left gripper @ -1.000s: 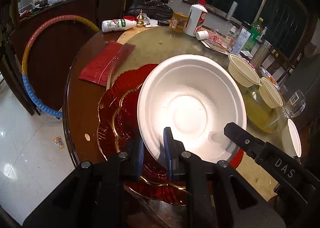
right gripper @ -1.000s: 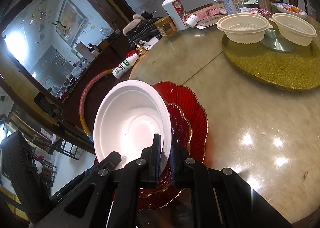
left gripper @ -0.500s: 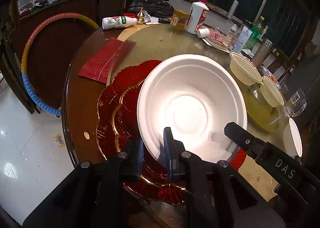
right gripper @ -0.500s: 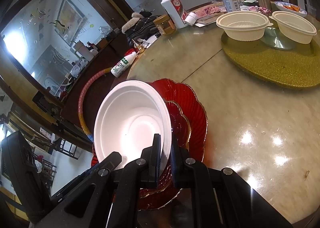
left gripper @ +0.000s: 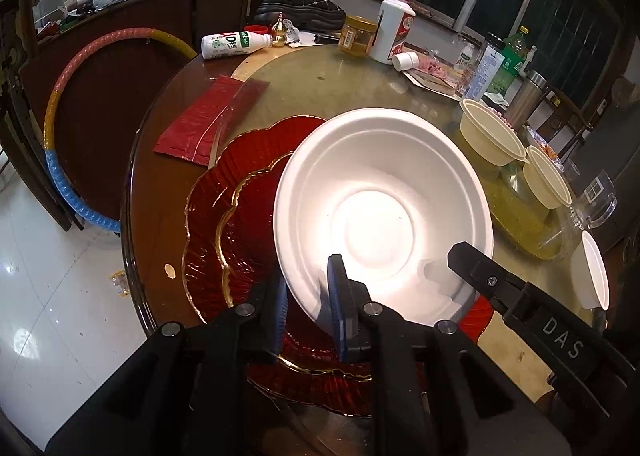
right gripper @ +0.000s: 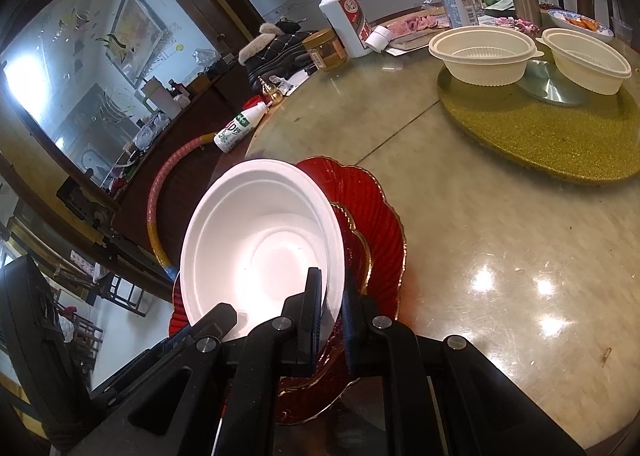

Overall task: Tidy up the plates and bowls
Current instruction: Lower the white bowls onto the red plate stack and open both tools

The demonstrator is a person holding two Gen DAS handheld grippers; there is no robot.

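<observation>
A large white foam bowl [left gripper: 384, 211] [right gripper: 260, 244] hangs tilted over two stacked red scalloped plates [left gripper: 224, 223] [right gripper: 380, 223] near the table's front edge. My left gripper [left gripper: 306, 300] is shut on the bowl's near rim. My right gripper [right gripper: 332, 300] is shut on the rim from the other side, and its black finger shows in the left wrist view. Two cream plastic bowls [left gripper: 490, 137] [right gripper: 484, 55] stand on a gold glitter turntable [right gripper: 560, 135]. A small white bowl [left gripper: 592, 276] sits at the right edge of the left wrist view.
At the table's far side stand a white liquor bottle [left gripper: 394, 31], a jar [left gripper: 358, 35], a lying milk bottle [left gripper: 232, 44] and other bottles. A red packet [left gripper: 208, 119] lies left of the plates. A hula hoop [left gripper: 64, 159] leans beside the table.
</observation>
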